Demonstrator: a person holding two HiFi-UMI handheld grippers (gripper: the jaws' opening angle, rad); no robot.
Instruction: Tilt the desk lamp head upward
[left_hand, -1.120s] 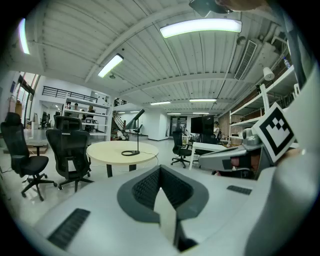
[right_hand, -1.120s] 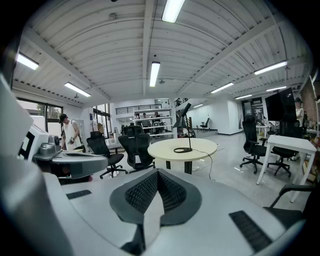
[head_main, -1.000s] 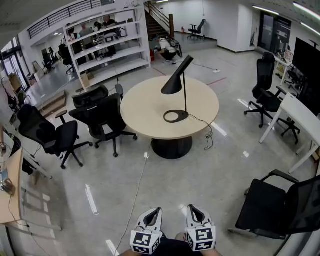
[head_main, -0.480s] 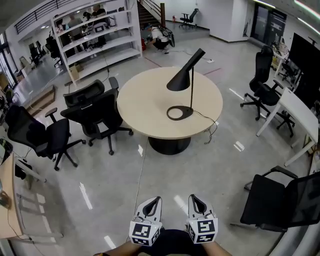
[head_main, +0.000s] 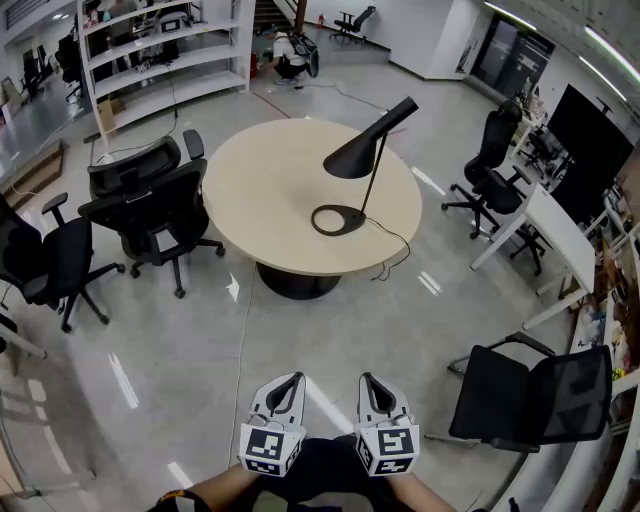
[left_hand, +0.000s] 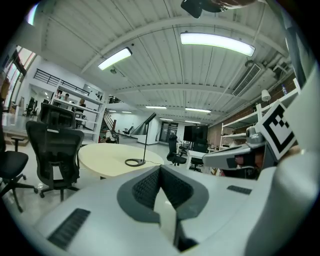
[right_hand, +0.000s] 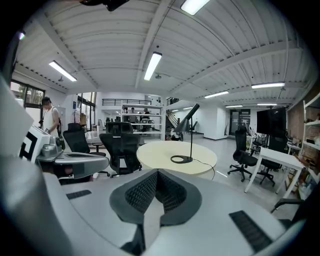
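The left gripper and the right gripper sit side by side at the bottom of the head view, low and close to the person's body, each with its marker cube facing up. Both are clenched: in the left gripper view the ribbed pads meet at the tip with nothing between them, and the right gripper view shows the same closed, empty pinch. Both point across bare grey floor toward the round desk, which stands well apart from them on a dark pedestal. The desk lamp is on the desk's right half, nearer the right edge than the centre. It is all black: a flat ring base lying on the pale top, a thin straight stem rising from the ring's right side, and a cone-shaped head slanted so that its wide mouth faces down and to the left, while its narrow tail runs up to the right past the stem. A thin cord leaves the base and drops over the desk's near-right edge. Black office chairs stand at the desk's left edge.
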